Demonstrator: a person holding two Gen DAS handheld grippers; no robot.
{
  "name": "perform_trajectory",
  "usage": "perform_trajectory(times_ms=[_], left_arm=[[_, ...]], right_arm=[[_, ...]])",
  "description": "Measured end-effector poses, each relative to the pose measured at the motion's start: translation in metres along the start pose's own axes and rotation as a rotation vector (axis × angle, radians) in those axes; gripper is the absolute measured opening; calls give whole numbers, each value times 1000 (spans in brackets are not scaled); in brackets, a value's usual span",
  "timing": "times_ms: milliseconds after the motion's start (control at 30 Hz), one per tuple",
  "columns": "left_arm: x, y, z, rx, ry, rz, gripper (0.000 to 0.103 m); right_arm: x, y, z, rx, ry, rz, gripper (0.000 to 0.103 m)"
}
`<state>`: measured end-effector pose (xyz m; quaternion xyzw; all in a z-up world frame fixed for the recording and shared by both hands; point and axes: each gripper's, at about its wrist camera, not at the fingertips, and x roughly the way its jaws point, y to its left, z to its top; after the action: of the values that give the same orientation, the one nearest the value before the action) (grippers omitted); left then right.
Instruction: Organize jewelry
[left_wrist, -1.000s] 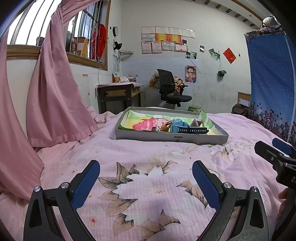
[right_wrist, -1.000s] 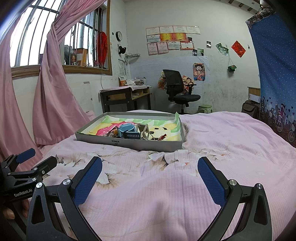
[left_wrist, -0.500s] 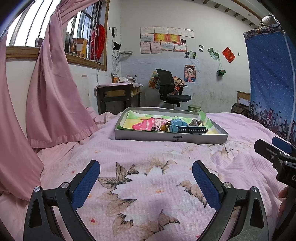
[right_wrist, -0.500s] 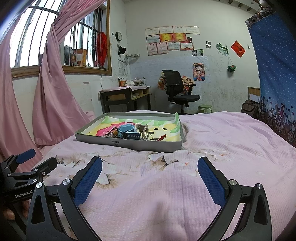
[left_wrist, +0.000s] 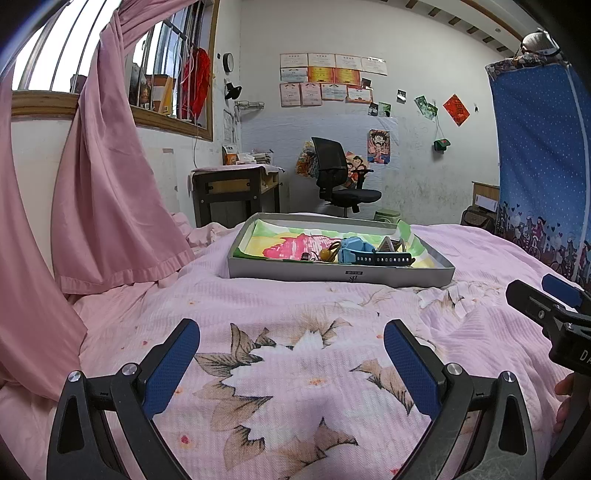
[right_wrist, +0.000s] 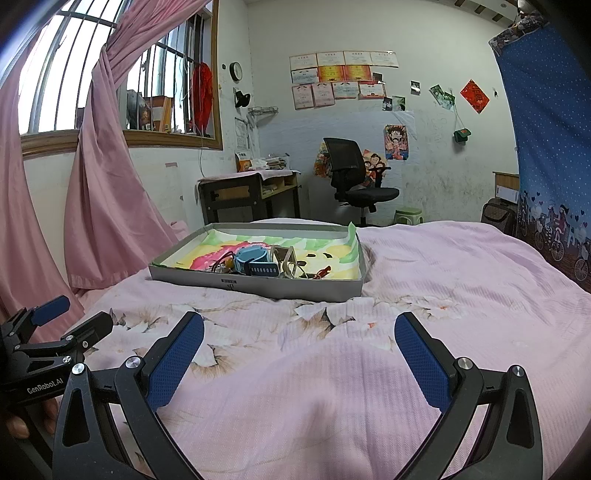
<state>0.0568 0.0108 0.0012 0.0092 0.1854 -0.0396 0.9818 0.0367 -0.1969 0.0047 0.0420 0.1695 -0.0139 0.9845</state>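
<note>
A shallow grey tray (left_wrist: 332, 274) (right_wrist: 258, 286) with a colourful paper lining lies on the pink bedspread ahead of both grippers. Inside it sit a blue watch (left_wrist: 354, 253) (right_wrist: 251, 260) with a dark strap, an amber bead piece (left_wrist: 327, 254) and other small jewelry (right_wrist: 317, 274). My left gripper (left_wrist: 291, 354) is open, low over the bedspread, well short of the tray. The right gripper (right_wrist: 299, 347) is also open and empty, likewise short of the tray. Each gripper shows at the edge of the other's view: the right gripper (left_wrist: 546, 302), the left gripper (right_wrist: 70, 321).
The floral pink bedspread (left_wrist: 295, 369) fills the foreground. Pink curtains (left_wrist: 103, 206) hang at the left beside a barred window. Beyond the bed stand a desk (left_wrist: 236, 188), a black office chair (left_wrist: 340, 181) and a blue patterned hanging (left_wrist: 543, 166) at the right.
Almost nothing has moved; the left wrist view has shifted very slightly. Both grippers remain open over the bedspread.
</note>
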Motion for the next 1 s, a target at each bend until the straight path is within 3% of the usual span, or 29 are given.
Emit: perform_trajectory(times_ms=[1000], left_arm=[[1, 3, 3, 2, 26, 30, 101]], right_arm=[[0, 0, 0, 2, 1, 1, 102]])
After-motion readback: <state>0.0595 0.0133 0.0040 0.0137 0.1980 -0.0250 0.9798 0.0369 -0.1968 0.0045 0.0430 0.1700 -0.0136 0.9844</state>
